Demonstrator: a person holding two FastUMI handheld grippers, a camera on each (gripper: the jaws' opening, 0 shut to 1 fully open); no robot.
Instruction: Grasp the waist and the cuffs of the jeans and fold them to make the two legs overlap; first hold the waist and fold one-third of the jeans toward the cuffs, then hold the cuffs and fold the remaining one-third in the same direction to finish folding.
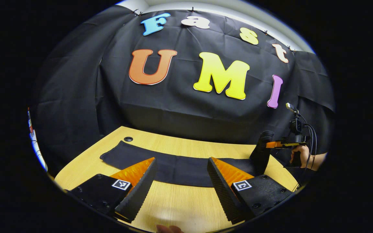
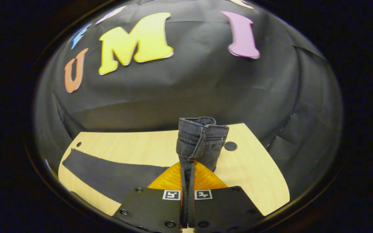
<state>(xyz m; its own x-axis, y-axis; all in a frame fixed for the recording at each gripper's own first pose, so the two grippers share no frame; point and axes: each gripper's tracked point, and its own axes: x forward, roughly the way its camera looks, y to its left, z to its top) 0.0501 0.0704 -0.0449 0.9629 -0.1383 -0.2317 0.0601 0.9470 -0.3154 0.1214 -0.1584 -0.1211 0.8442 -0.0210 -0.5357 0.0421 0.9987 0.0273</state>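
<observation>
Two grippers at work on one pair of dark jeans (image 1: pixel 173 166), already doubled lengthwise with leg over leg along the wooden table (image 1: pixel 180 200); laid out as a long strip parallel to the table's far edge. Cuff end (image 1: pixel 117 152) flat near the small round hole (image 1: pixel 128 139) in the tabletop; waist end (image 2: pixel 201 139) lifted off the wood at the opposite end of the strip. Right gripper (image 2: pixel 187 174) closed tight on the waist, both fingers pressed together with the doubled band pinched between and standing up above the tips. Left gripper (image 1: pixel 181 181) spread wide and empty, poised above the table's near side, just short of the strip's middle. Seen from the left gripper view, right gripper (image 1: pixel 264 152) raised at the waist end with a hand (image 1: pixel 298 155) behind it.

Judged step: first third, waist toward cuffs. Best done by lifting just enough to clear the cloth, then travelling straight along the strip toward the hole so the side edges stay stacked; setting the band down square, roughly one third in. Worth bringing the empty left gripper down onto the strip near the intended crease to stop it sliding. Risk: a twist in the lifted waist, giving a skewed fold.
</observation>
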